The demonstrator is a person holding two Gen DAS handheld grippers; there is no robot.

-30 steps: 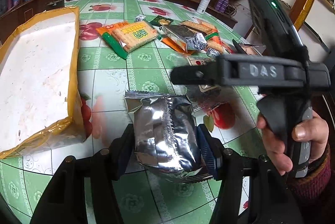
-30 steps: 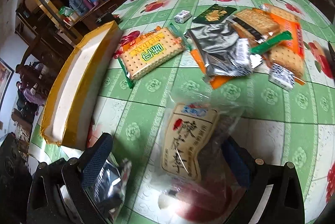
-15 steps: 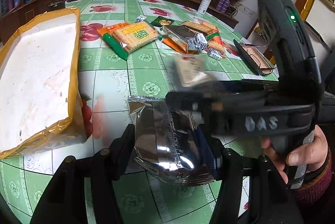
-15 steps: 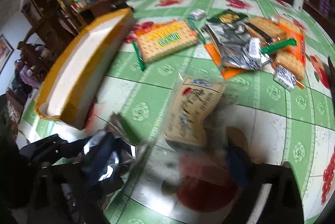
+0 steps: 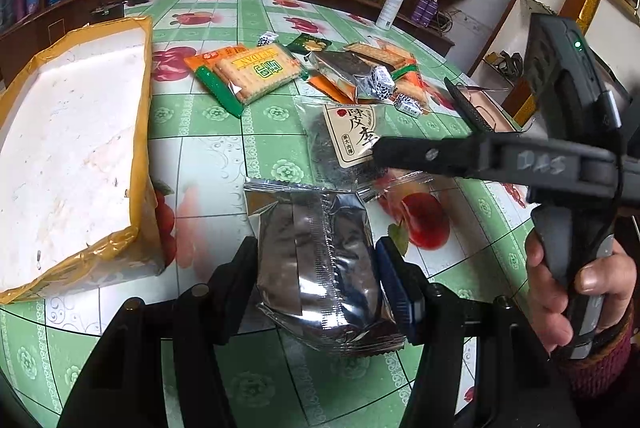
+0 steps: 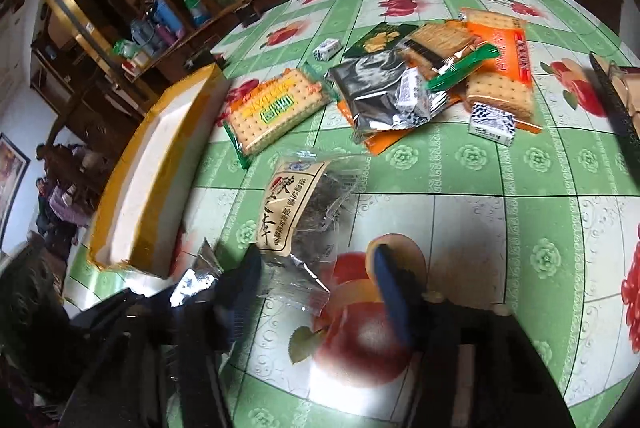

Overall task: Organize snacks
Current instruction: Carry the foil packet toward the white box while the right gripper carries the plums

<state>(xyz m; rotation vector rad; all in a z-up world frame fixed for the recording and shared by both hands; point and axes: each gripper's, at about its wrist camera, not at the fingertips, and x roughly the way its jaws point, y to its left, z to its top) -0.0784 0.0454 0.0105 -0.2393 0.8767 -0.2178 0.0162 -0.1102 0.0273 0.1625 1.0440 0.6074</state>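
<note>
Moved since earlier: your right gripper [image 6: 320,292] has shifted, so the clear plum bag [image 6: 298,211] now lies further out ahead of its fingers than a second ago; its jaws have just been opening again, with only the bag's near tail between them

Left wrist view, grip: your left gripper [image 5: 318,270] has its fingers closed on the silver foil packet [image 5: 316,252], squeezing it at both sides, same as before

Left wrist view, layout: the foam box [image 5: 68,155] sits just left of the packet on the worktop [image 5: 200,139]; the cracker pack [image 5: 256,73] and the rest of the snack pile lie beyond it

Left wrist view, other hand: your right hand [image 5: 576,280] holds its tool across the right of the frame, one finger reaching over the plum bag

Right wrist view, fingers: they stand apart, not pressing the bag, which rests flat on the worktop; the blue pad [image 6: 390,292] hangs clear of it

Right wrist view, clutter: a small wrapped candy [image 6: 492,123] sits beside the pile, well apart from the bag

Risk: closing now would likely pinch only the thin crinkled tail, so the bag could slip out or tear on lifting

Risk, crowding: both tools are close together near the box; swinging either toward it could knock the other
</note>
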